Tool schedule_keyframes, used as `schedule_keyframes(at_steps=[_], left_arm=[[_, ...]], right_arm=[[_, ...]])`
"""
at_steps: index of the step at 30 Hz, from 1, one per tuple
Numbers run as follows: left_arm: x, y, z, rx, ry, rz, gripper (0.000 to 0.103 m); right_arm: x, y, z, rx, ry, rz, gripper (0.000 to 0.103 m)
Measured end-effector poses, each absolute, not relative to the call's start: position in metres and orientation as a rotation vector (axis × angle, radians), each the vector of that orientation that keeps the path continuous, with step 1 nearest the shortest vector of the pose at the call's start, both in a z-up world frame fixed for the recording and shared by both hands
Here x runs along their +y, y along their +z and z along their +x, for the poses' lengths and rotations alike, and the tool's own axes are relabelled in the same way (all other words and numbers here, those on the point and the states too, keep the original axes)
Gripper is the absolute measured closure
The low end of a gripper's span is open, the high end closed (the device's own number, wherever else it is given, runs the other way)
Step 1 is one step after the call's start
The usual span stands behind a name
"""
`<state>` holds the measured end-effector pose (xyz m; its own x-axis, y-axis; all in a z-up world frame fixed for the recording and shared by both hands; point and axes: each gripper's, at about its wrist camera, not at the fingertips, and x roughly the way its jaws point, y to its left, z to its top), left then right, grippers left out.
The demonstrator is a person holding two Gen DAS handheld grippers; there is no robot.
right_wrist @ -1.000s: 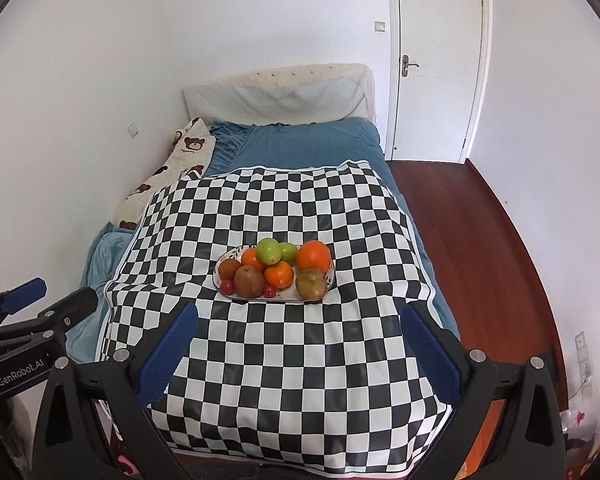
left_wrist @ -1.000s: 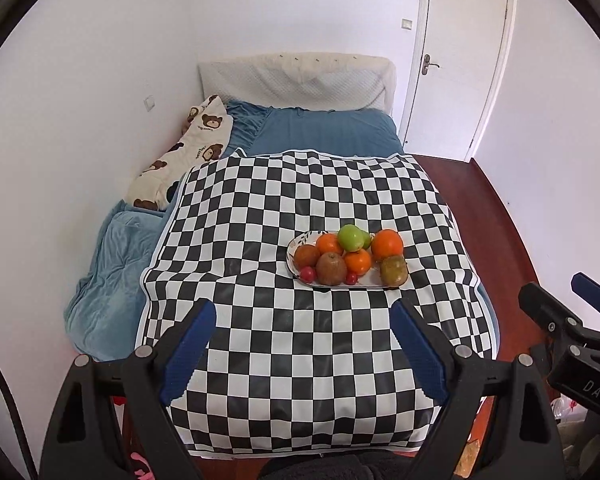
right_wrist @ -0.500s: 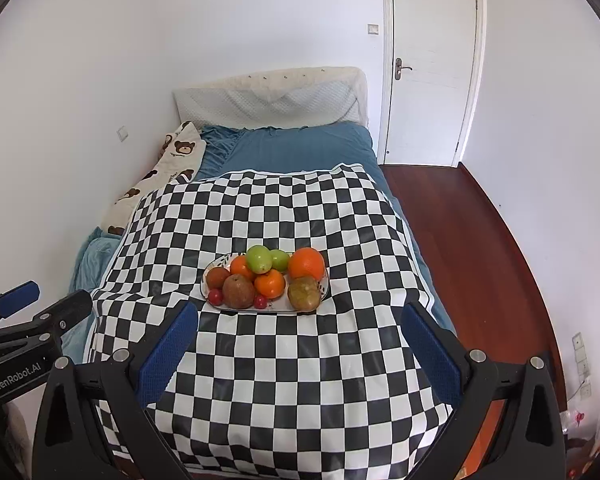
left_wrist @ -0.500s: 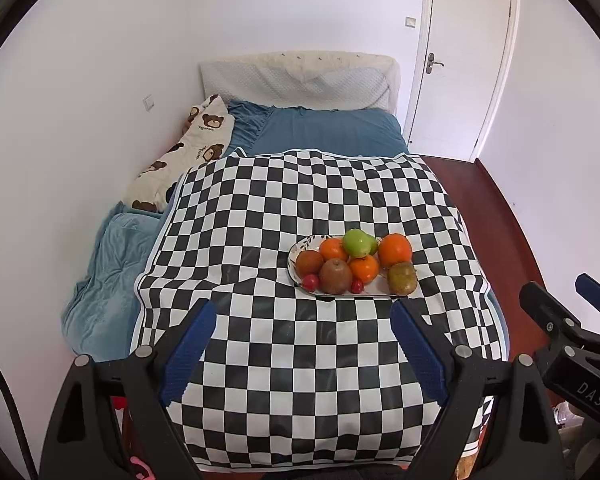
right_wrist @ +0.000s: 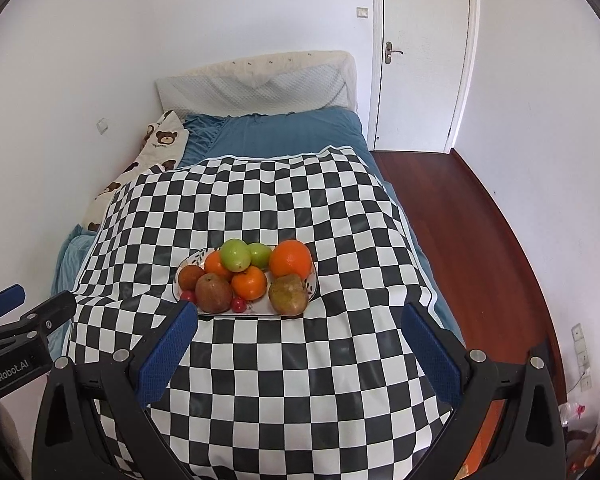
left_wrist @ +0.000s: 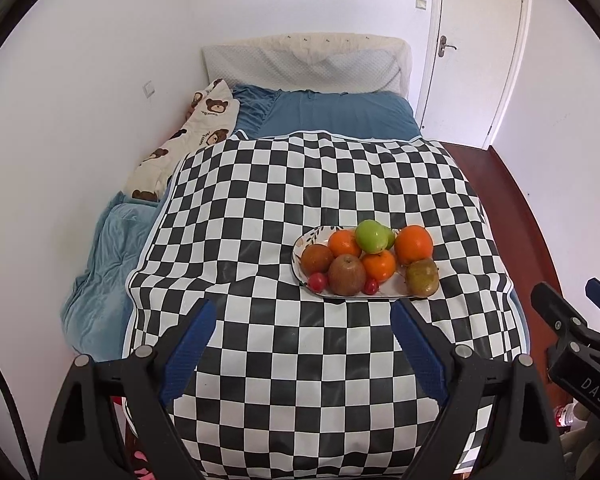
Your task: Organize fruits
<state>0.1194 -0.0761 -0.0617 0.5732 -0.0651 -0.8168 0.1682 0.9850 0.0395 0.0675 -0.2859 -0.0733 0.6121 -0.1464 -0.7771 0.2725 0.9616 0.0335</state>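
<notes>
A white oval plate (left_wrist: 303, 246) (right_wrist: 312, 286) sits on a black-and-white checkered cloth (left_wrist: 308, 360) (right_wrist: 300, 360) on the bed. It holds several fruits: a large orange (left_wrist: 413, 245) (right_wrist: 290, 259), green apples (left_wrist: 371, 236) (right_wrist: 235, 255), smaller oranges (left_wrist: 378, 266), brown pears (left_wrist: 422, 277) (right_wrist: 288, 294), and small red fruits (left_wrist: 317, 282). My left gripper (left_wrist: 302, 318) is open and empty, short of the plate. My right gripper (right_wrist: 300, 320) is open and empty, just short of the plate.
The bed has a blue sheet (left_wrist: 332, 114), a bear-print pillow (left_wrist: 188, 140) at the left and a padded headboard (left_wrist: 304, 64). A white wall runs along the left. A wooden floor (right_wrist: 480, 240) and a shut white door (right_wrist: 420, 56) lie to the right.
Both grippers have moved forward toward the plate, which now looks larger and nearer. Both stay open and empty.
</notes>
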Motion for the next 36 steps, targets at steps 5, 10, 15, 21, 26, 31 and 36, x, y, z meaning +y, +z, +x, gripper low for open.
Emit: schedule_keyframes(at_steps=[5,10,15,21,26,31,36], left_arm=[[-0.079,-0.066,0.123,0.961,-0.137,0.116,0.014],[-0.079,-0.068,0.125,0.961,-0.140,0.111,0.014],[-0.083,-0.071,0.130,0.961,-0.150,0.110,0.014],[-0.086,-0.073,0.133,0.964,-0.157,0.105,0.014],[-0.085,-0.074,0.135,0.970,-0.161,0.102,0.014],[-0.085,-0.074,0.134,0.971,-0.157,0.099,0.014],[-0.087,-0.075,0.135,0.971,-0.157,0.101,0.014]], right_arm=[[-0.286,-0.081,0.075,0.887,-0.239,0.152,0.000],[-0.284,-0.081,0.076,0.888,-0.240,0.149,0.000],[-0.283,-0.083,0.080,0.890,-0.239,0.148,0.000],[-0.282,-0.087,0.088,0.890,-0.241,0.147,0.000],[-0.283,-0.093,0.090,0.897,-0.247,0.148,0.000],[-0.285,-0.096,0.090,0.905,-0.248,0.150,0.000],[-0.288,-0.097,0.089,0.911,-0.249,0.153,0.000]])
